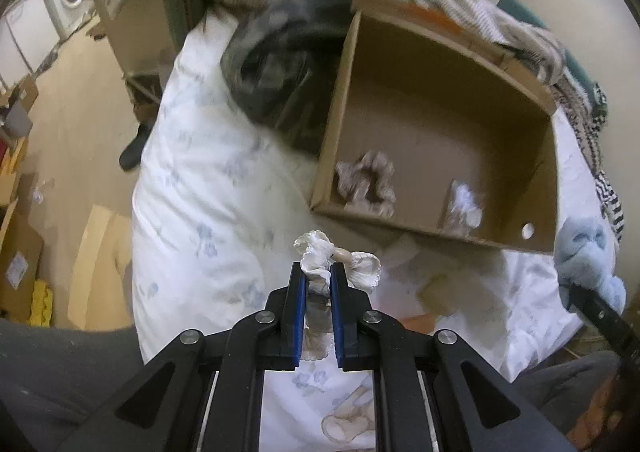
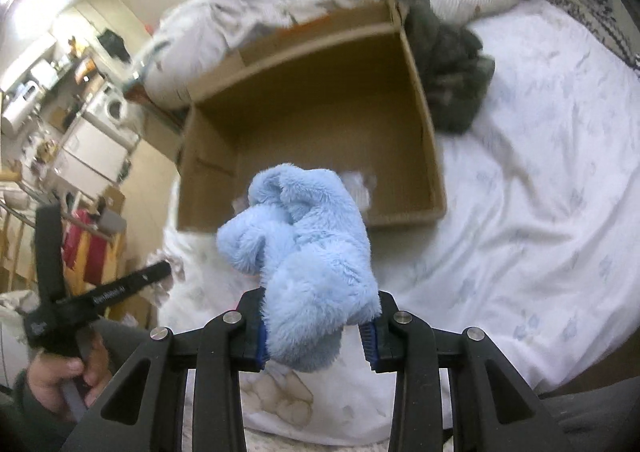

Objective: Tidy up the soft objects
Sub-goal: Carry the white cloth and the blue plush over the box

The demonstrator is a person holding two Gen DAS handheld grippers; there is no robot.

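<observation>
Both short of the cardboard box (image 1: pixel 436 124): left tongs (image 1: pixel 319 278) pinching a white frilly sock (image 1: pixel 320 256), right tongs (image 2: pixel 316 326) clamping a blue plush toy (image 2: pixel 304 248), and early release could drop either onto the bed (image 2: pixel 520 192).

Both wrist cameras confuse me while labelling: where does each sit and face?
Left wrist: on the left gripper, shut on a white frilly cloth, facing the cardboard box; the right gripper's blue plush shows.
Right wrist: on the right gripper, shut on the blue plush; left hand shows.
Shared: box, plush, bed.
</observation>
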